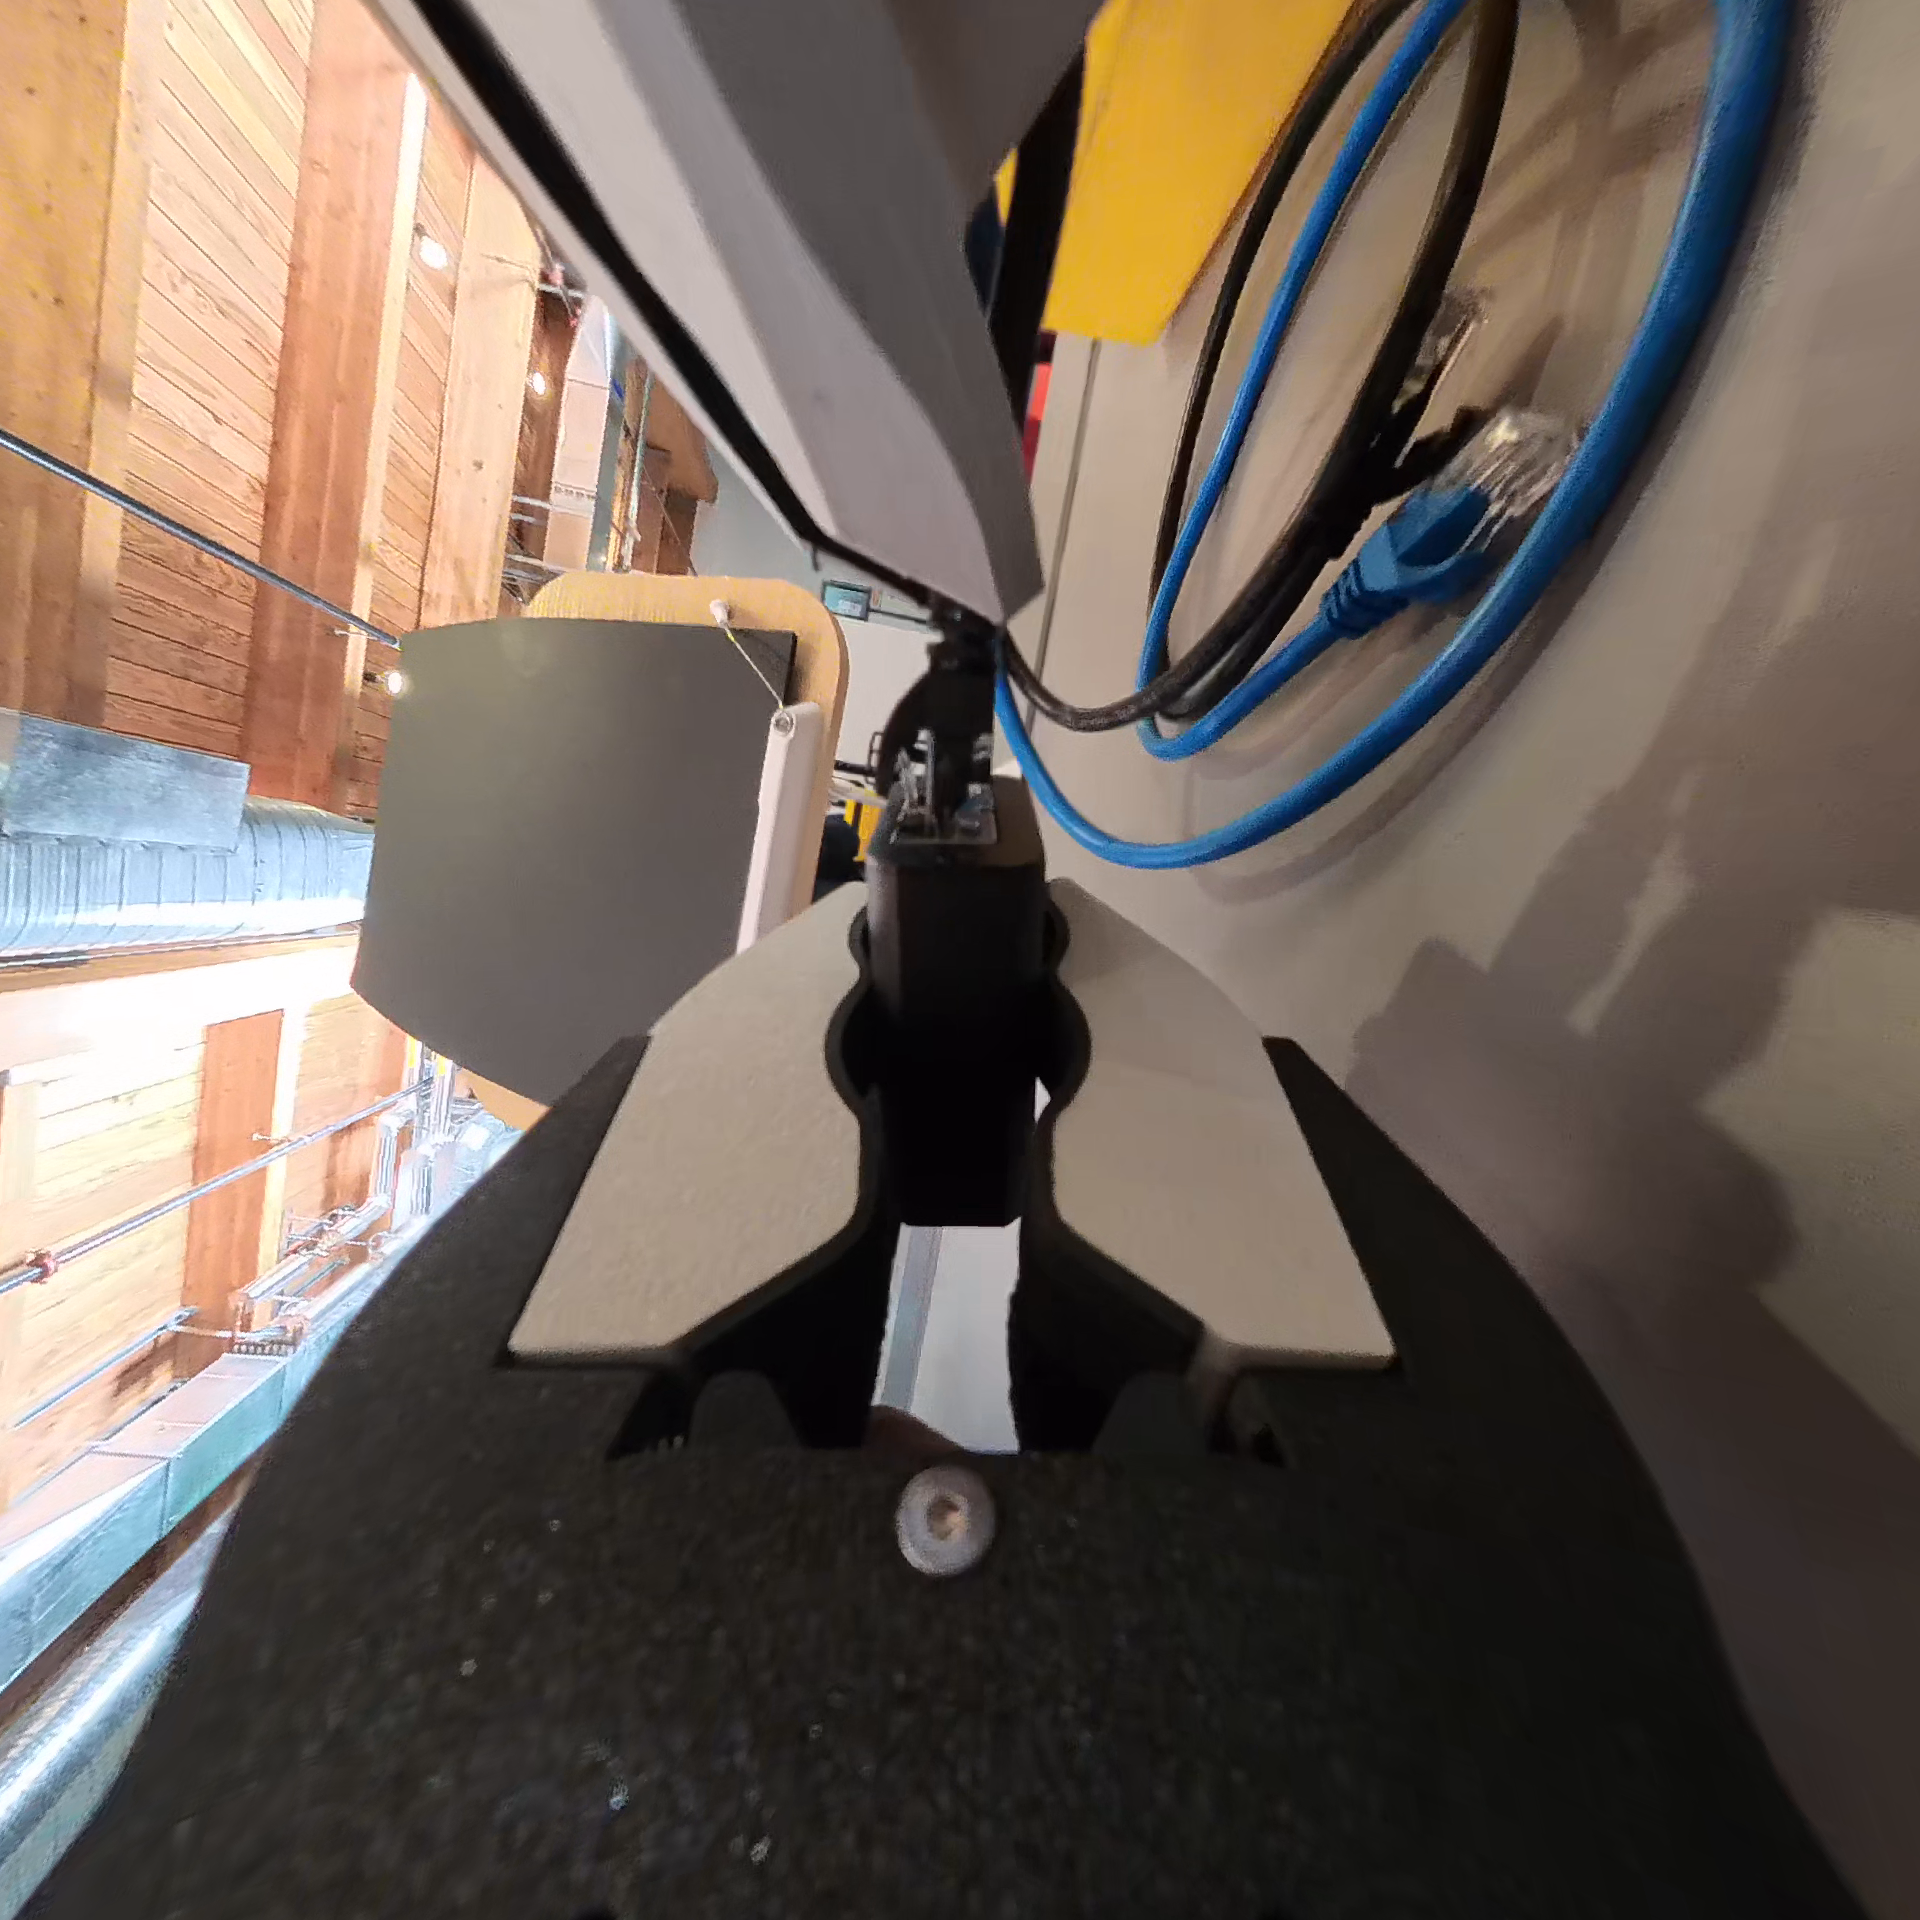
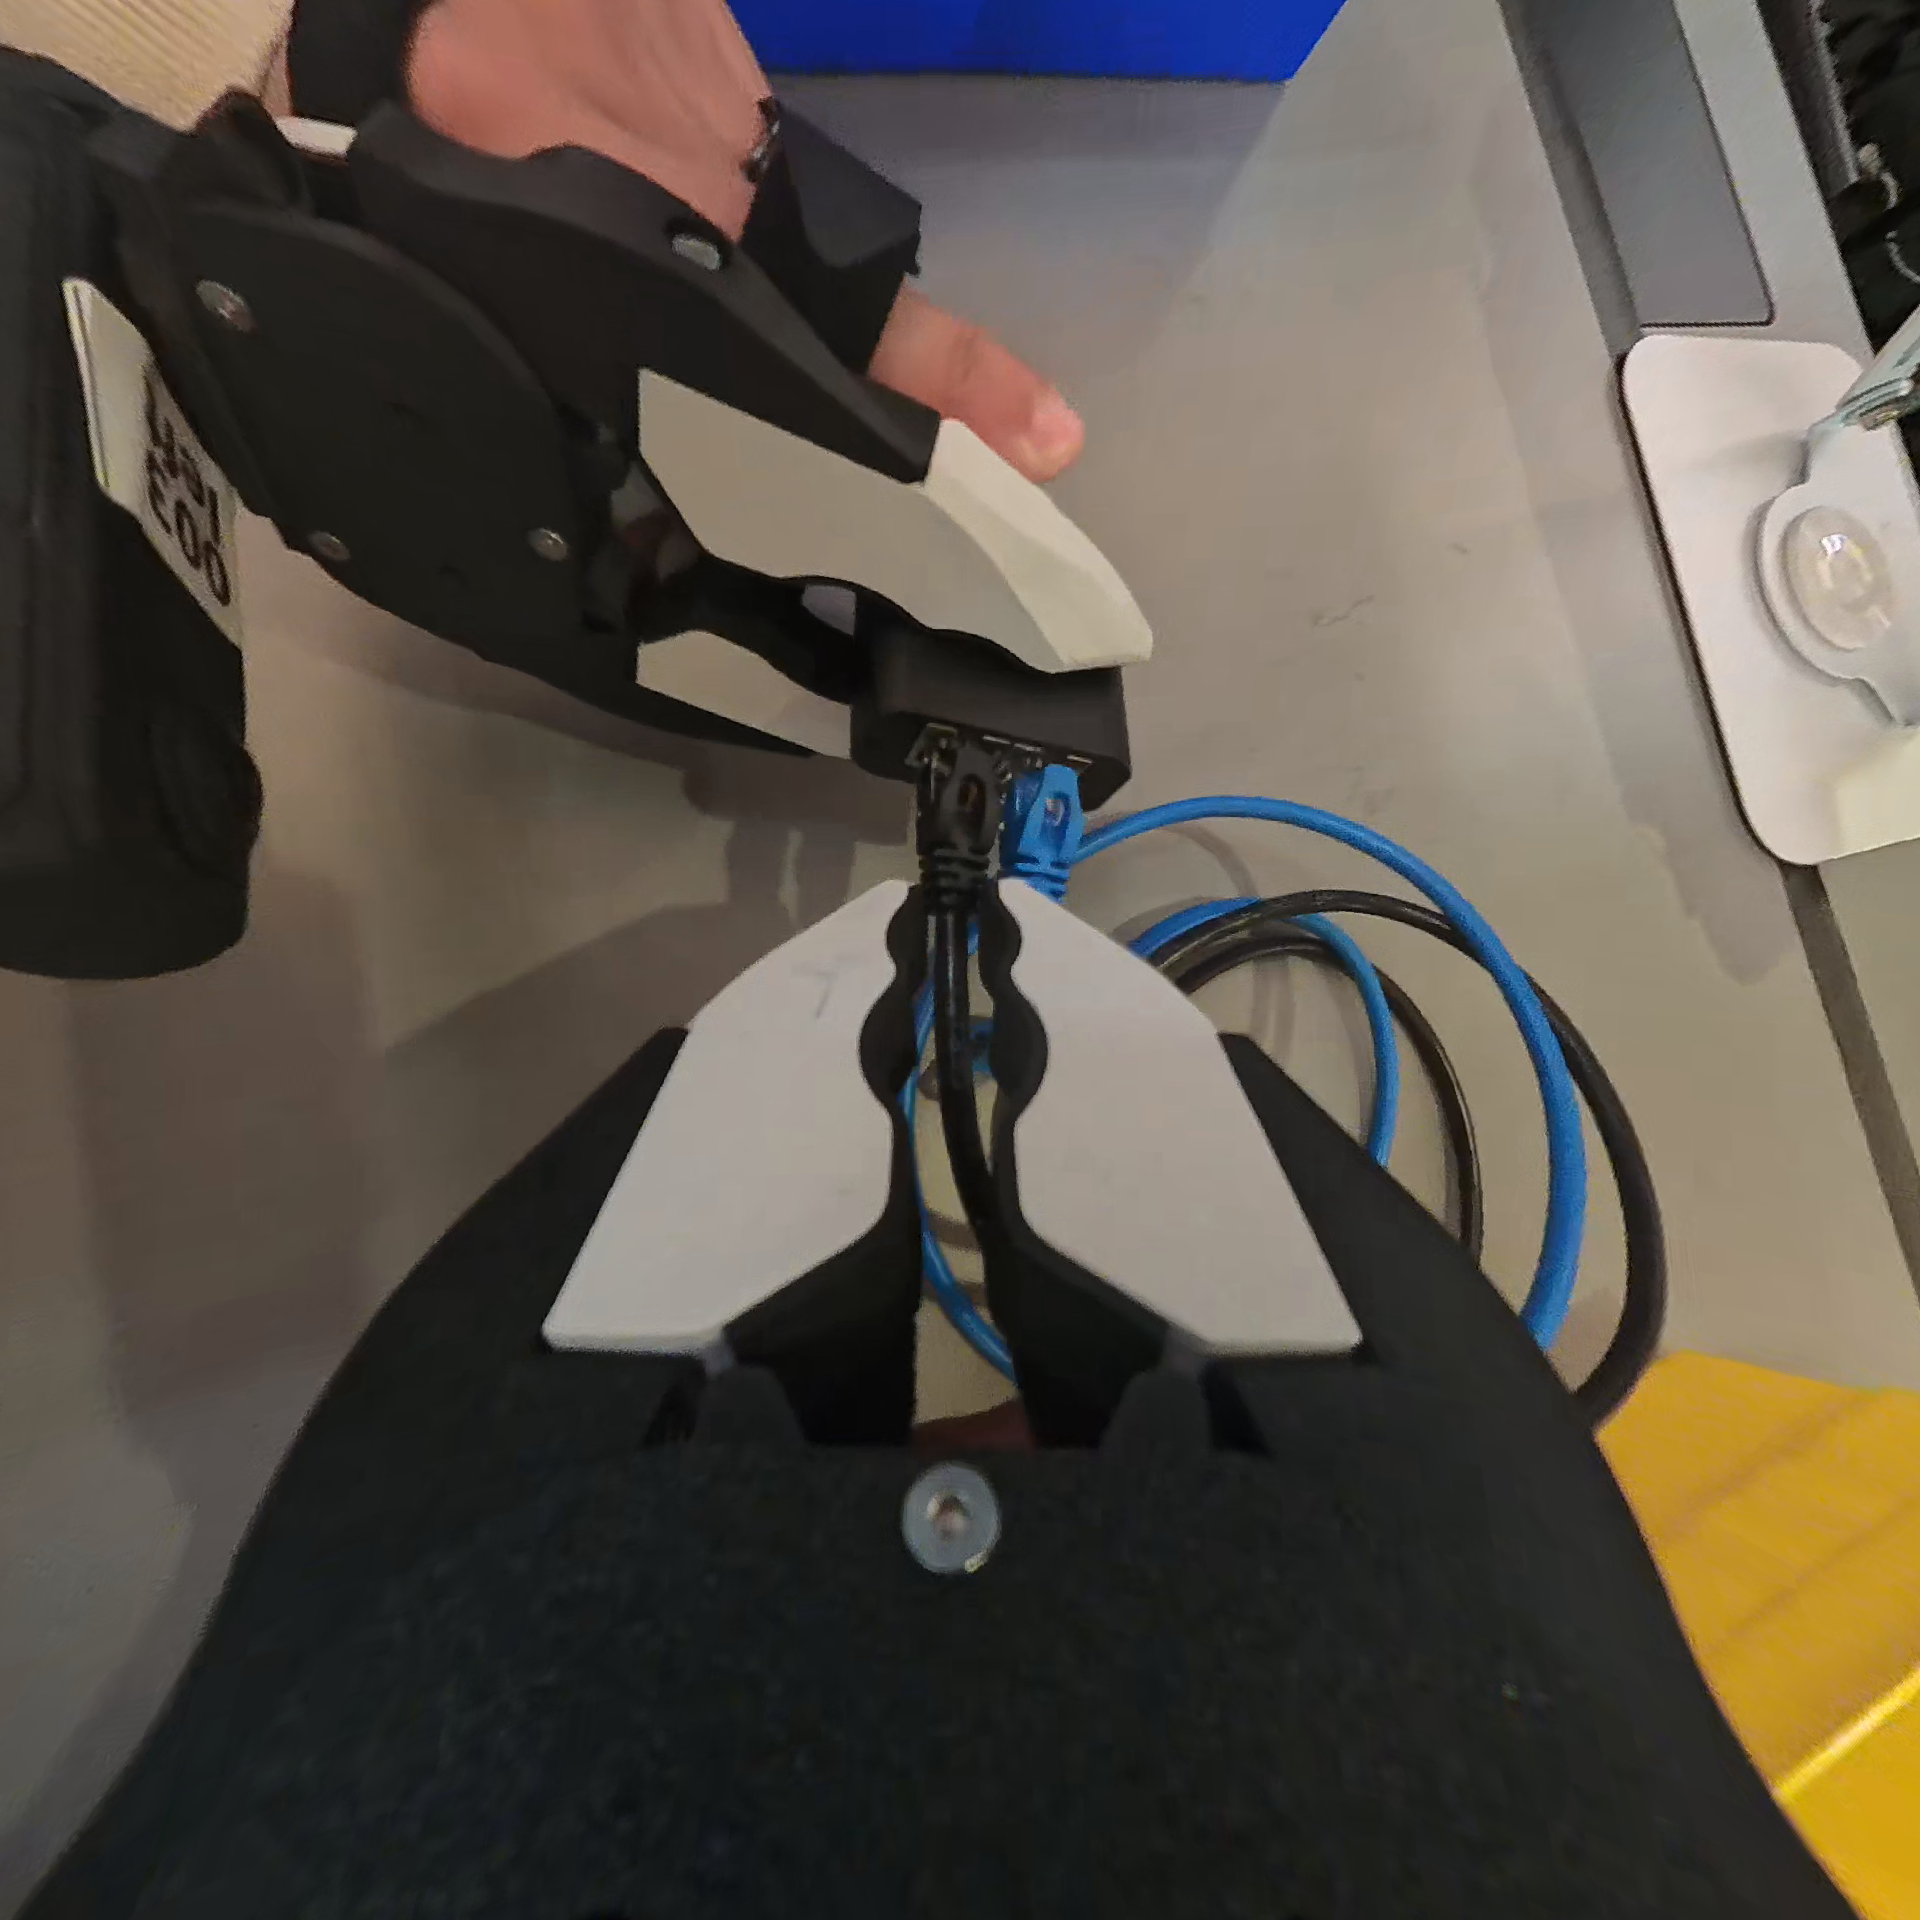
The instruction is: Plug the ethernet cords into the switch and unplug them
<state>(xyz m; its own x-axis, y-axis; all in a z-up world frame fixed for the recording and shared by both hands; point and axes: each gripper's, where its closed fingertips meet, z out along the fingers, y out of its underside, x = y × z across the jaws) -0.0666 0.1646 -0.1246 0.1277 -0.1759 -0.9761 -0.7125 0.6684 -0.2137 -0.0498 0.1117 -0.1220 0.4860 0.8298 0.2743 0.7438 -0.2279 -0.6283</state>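
I work in an industrial loft-like lab: timber plank ceiling (image 1: 208, 312) overhead, bare metal ducting (image 1: 177, 873), a grey worktable (image 2: 1299, 416) below, and a yellow bin (image 2: 1787, 1538) at its near right corner.

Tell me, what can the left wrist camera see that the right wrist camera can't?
Only the left wrist view shows the loose blue plug lying free on the table, plus a wooden ceiling and metal duct.

Only the right wrist view shows the person's hand holding the left gripper, and both plugs in the switch, black beside blue.

Both show the switch clamped by the left gripper, the coiled blue cord and black cord, and the grey table.
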